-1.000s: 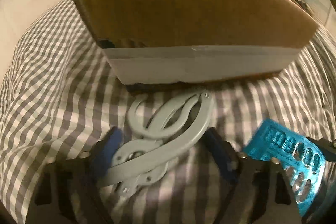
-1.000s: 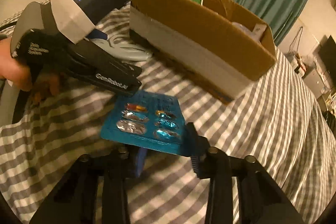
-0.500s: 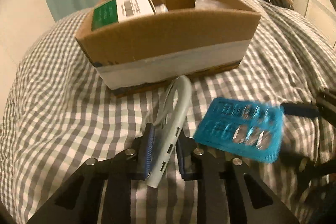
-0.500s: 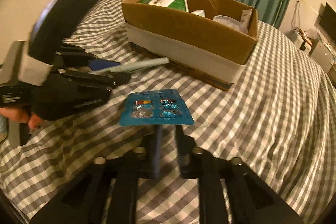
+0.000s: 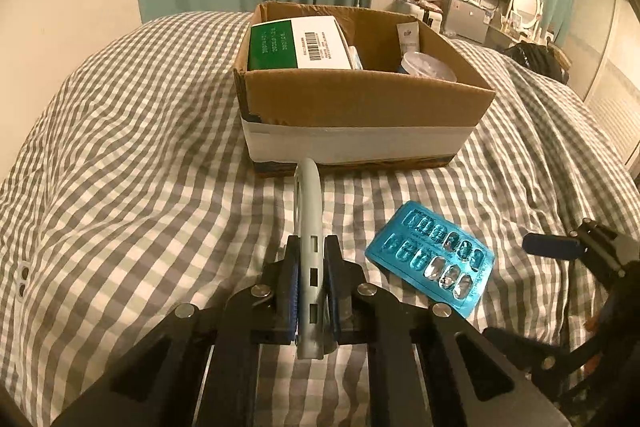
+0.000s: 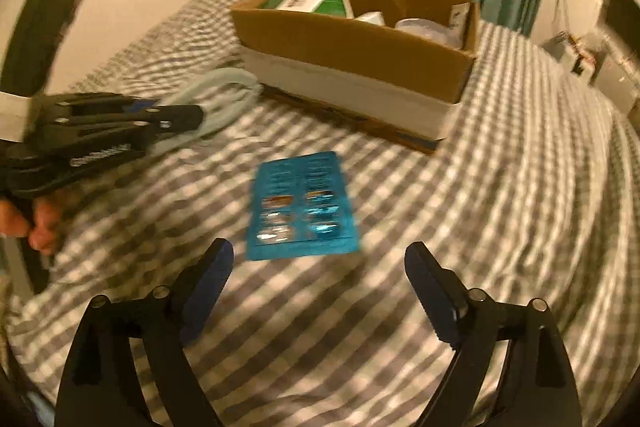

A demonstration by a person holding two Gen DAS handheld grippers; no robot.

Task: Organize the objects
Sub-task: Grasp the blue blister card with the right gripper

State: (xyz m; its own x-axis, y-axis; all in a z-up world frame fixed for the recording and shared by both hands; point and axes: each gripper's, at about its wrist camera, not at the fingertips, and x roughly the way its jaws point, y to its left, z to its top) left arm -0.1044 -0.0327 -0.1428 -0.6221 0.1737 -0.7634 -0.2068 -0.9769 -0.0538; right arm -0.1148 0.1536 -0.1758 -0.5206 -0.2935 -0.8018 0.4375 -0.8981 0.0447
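Note:
My left gripper point(image 5: 311, 247) is shut on a pale grey plastic clamp point(image 5: 309, 211), held edge-on above the checked bedspread in front of the cardboard box point(image 5: 360, 107). The clamp also shows, blurred, in the right wrist view point(image 6: 216, 103) in the left gripper point(image 6: 188, 115). A blue blister pack point(image 5: 432, 263) lies flat on the bed to the right of the clamp. My right gripper point(image 6: 318, 263) is open and empty, just short of the blister pack point(image 6: 302, 207). One blue fingertip point(image 5: 552, 246) of it shows at the right of the left wrist view.
The open box point(image 6: 360, 43) holds a green and white carton point(image 5: 296, 43), a clear lidded cup point(image 5: 428, 65) and a small packet point(image 5: 408, 37). The rumpled grey checked bedspread point(image 5: 140, 167) surrounds it. Teal curtains, a TV and a dresser stand behind.
My left gripper shut on the clamp and lifted it away from the box. My right gripper let go of the blister pack, opened wide and drew back; the pack lies flat.

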